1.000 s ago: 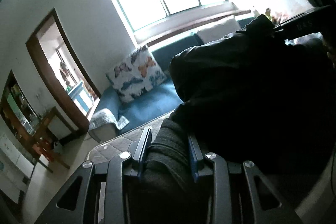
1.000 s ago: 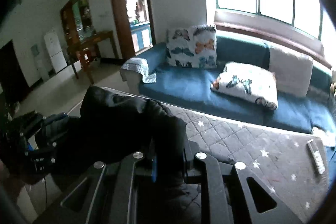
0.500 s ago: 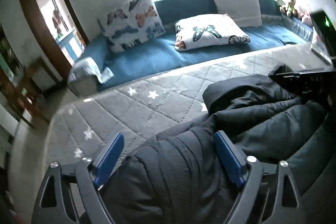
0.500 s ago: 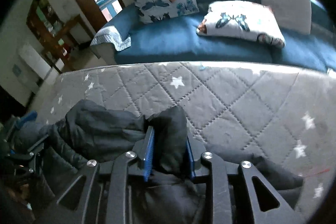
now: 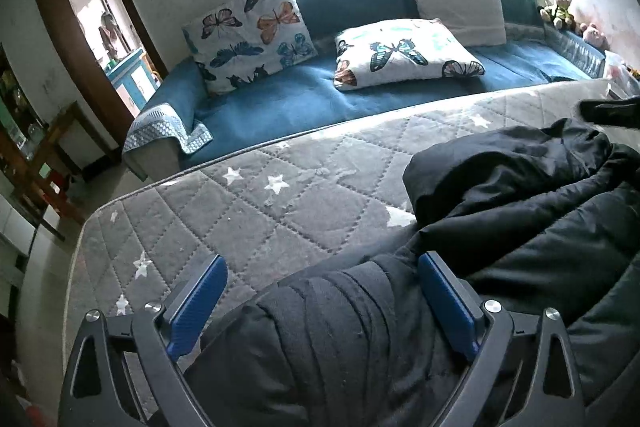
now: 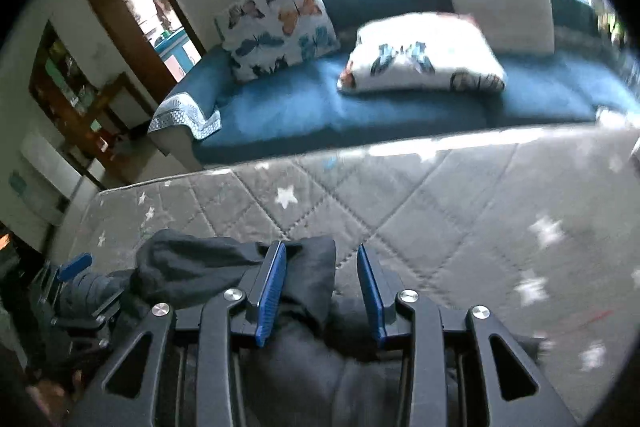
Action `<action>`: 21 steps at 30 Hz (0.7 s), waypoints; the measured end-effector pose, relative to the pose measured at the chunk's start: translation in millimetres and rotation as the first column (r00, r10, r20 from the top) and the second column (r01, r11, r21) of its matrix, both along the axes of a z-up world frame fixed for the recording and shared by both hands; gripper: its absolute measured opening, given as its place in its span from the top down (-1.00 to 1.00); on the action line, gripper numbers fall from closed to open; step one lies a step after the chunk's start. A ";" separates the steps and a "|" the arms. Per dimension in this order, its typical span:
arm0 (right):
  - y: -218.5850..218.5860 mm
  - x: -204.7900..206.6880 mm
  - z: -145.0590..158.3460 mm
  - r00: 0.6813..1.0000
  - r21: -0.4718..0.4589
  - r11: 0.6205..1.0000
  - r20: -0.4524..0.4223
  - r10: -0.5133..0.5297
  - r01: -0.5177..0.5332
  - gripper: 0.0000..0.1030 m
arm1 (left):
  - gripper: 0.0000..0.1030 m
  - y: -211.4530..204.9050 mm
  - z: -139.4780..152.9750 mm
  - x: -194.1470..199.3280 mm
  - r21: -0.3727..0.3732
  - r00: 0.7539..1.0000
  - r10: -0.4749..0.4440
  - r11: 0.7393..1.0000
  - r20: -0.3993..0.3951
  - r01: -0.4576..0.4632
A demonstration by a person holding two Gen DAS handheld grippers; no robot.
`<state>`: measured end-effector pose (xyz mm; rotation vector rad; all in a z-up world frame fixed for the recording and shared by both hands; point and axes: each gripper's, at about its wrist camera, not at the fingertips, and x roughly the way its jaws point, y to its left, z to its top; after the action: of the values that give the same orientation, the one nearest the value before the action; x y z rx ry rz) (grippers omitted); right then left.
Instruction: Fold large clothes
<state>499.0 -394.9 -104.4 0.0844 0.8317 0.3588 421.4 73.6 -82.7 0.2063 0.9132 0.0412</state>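
Observation:
A black padded jacket [image 5: 520, 227] lies bunched on the grey quilted star mattress [image 5: 248, 211]. My left gripper [image 5: 320, 275] is open, its blue pads wide apart on either side of the jacket's ribbed cuff [image 5: 344, 315]. My right gripper [image 6: 322, 267] is open, with a fold of the jacket [image 6: 200, 267] lying loose against its left pad. The left gripper also shows at the far left of the right wrist view [image 6: 74, 267].
A blue sofa [image 5: 320, 99] runs behind the mattress with two butterfly pillows [image 5: 248, 31] and a white cushion [image 5: 456, 7]. Soft toys [image 5: 556, 11] sit at its right end. A doorway [image 5: 100, 39] and wooden furniture stand at the left. The mattress edge [image 5: 80, 251] drops off left.
Both grippers lowered the jacket onto the mattress and opened. The left let go first, the right only in the last half second. The jacket now rests on the mattress.

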 end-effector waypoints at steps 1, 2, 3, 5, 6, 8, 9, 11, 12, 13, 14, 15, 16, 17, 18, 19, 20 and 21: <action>0.8 -8.5 7.4 1.000 -0.003 1.000 0.014 0.025 -0.025 0.19 | -1.00 0.4 -0.4 0.6 -0.002 1.000 0.000 1.000 -0.002 0.000; 2.1 -15.0 12.7 0.999 -0.006 0.999 0.025 0.046 -0.046 0.19 | -1.00 0.7 -0.4 0.5 -0.003 1.000 -0.001 1.000 -0.004 0.001; 4.6 -23.2 16.9 0.997 -0.015 0.998 0.030 0.069 -0.068 0.19 | -1.00 0.7 -0.7 0.8 -0.004 1.000 0.000 1.000 -0.005 0.000; 13.0 -44.9 20.3 0.992 -0.054 0.991 0.037 0.125 -0.123 0.19 | -1.00 -1.3 2.1 -1.5 -0.004 1.000 0.003 1.000 -0.005 -0.003; 16.7 -47.2 17.4 0.990 -0.064 0.989 0.032 0.138 -0.136 0.19 | -1.00 -1.6 3.4 -3.1 -0.004 1.000 0.005 1.000 -0.003 -0.005; 18.7 -53.1 1.3 0.987 -0.121 0.979 0.002 0.162 -0.161 0.19 | -1.00 0.9 6.7 -6.6 -0.015 1.000 0.014 1.000 0.001 -0.014; 16.5 -50.6 -8.2 0.988 -0.143 0.978 -0.016 0.152 -0.152 0.19 | -1.00 2.9 8.7 -8.4 -0.023 1.000 0.016 1.000 0.001 -0.016; 5.2 -43.8 -30.1 0.987 -0.115 0.981 -0.066 0.148 -0.155 0.19 | -1.00 10.4 14.9 -11.8 -0.064 1.000 0.026 0.998 -0.005 -0.026; 1.5 -40.7 -34.2 0.986 -0.094 0.984 -0.077 0.146 -0.153 0.22 | -1.00 13.8 19.9 -14.6 -0.081 0.999 0.035 0.996 -0.006 -0.035; -1.1 -36.4 -38.4 0.986 -0.070 0.987 -0.084 0.141 -0.147 0.24 | -1.00 17.0 24.8 -17.1 -0.092 0.999 0.045 0.995 -0.004 -0.046; -1.3 -32.4 -42.5 0.989 -0.066 0.989 -0.080 0.124 -0.129 0.25 | -1.00 21.1 31.8 -21.4 -0.105 0.998 0.060 0.993 0.001 -0.060; 3.0 -32.1 -45.4 0.991 -0.088 0.989 -0.069 0.116 -0.122 0.25 | -1.00 25.3 40.1 -27.8 -0.122 0.998 0.070 0.990 0.008 -0.068; 8.8 -33.4 -47.8 0.992 -0.124 0.985 -0.050 0.115 -0.120 0.25 | -1.00 29.2 49.8 -36.8 -0.135 0.997 0.072 0.988 0.021 -0.068; 14.6 -35.3 -48.7 0.993 -0.166 0.979 -0.029 0.115 -0.118 0.25 | -1.00 32.2 60.5 -47.7 -0.136 0.996 0.074 0.988 0.040 -0.068; 15.4 -37.6 -48.1 0.993 -0.175 0.977 -0.026 0.116 -0.119 0.25 | -1.00 34.3 71.3 -58.3 -0.130 0.995 0.074 0.989 0.059 -0.066; 14.8 -37.8 -46.6 0.993 -0.175 0.977 -0.034 0.117 -0.121 0.25 | -1.00 36.1 80.0 -69.2 -0.123 0.994 0.072 0.990 0.079 -0.062; 13.4 -36.8 -42.3 0.992 -0.168 0.978 -0.054 0.113 -0.120 0.25 | -1.00 38.5 90.0 -84.0 -0.114 0.993 0.066 0.992 0.101 -0.054; 13.4 -37.8 -38.8 0.992 -0.165 0.980 -0.063 0.106 -0.115 0.24 | -1.00 39.5 97.5 -95.1 -0.108 0.992 0.057 0.993 0.116 -0.045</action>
<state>461.2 -381.5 -143.2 -0.1108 0.9193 0.3906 326.2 113.1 14.8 0.0813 0.7993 0.0518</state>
